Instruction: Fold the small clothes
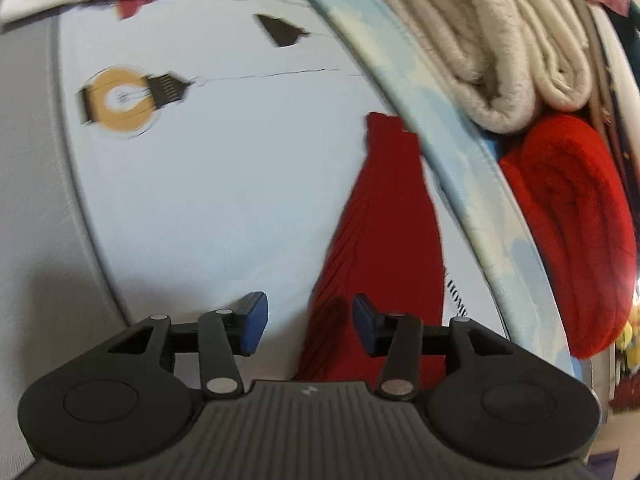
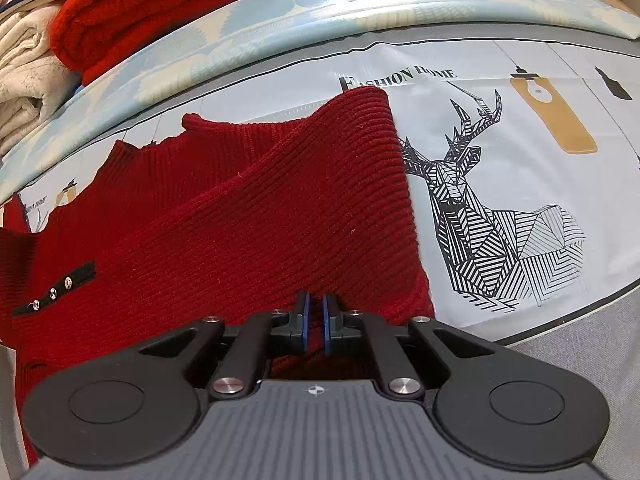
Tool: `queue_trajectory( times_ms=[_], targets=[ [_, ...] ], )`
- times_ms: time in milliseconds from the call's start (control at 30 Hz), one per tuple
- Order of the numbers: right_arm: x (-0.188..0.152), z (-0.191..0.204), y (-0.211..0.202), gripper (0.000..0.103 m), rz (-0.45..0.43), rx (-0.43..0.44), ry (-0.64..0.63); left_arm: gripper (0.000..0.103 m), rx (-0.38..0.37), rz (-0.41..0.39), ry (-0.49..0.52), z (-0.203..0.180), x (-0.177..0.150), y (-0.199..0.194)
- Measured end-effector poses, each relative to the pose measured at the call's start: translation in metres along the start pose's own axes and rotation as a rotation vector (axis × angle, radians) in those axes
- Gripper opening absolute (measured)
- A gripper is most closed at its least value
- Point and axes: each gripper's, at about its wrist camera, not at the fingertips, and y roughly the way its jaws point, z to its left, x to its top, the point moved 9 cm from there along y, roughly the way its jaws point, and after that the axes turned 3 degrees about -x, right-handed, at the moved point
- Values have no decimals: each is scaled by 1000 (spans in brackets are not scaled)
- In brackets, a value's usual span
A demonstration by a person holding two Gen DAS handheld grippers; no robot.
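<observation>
One fold looked underway: right gripper (image 2: 316,312) pinched the dark red sweater (image 2: 224,216), lying partly doubled on the printed sheet (image 2: 500,128); left gripper (image 1: 309,322) hung spread, holding nothing; remaining folds undone.
</observation>
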Motion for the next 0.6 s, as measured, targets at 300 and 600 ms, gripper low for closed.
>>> queue_trajectory(
  times_ms=[300, 600],
  targets=[
    [0, 0, 1, 7, 3, -2, -1, 14, 14, -9, 205, -29, -1, 17],
    [2, 1, 2, 7, 4, -10, -4, 4, 304, -184, -59, 31, 11, -35]
  ],
)
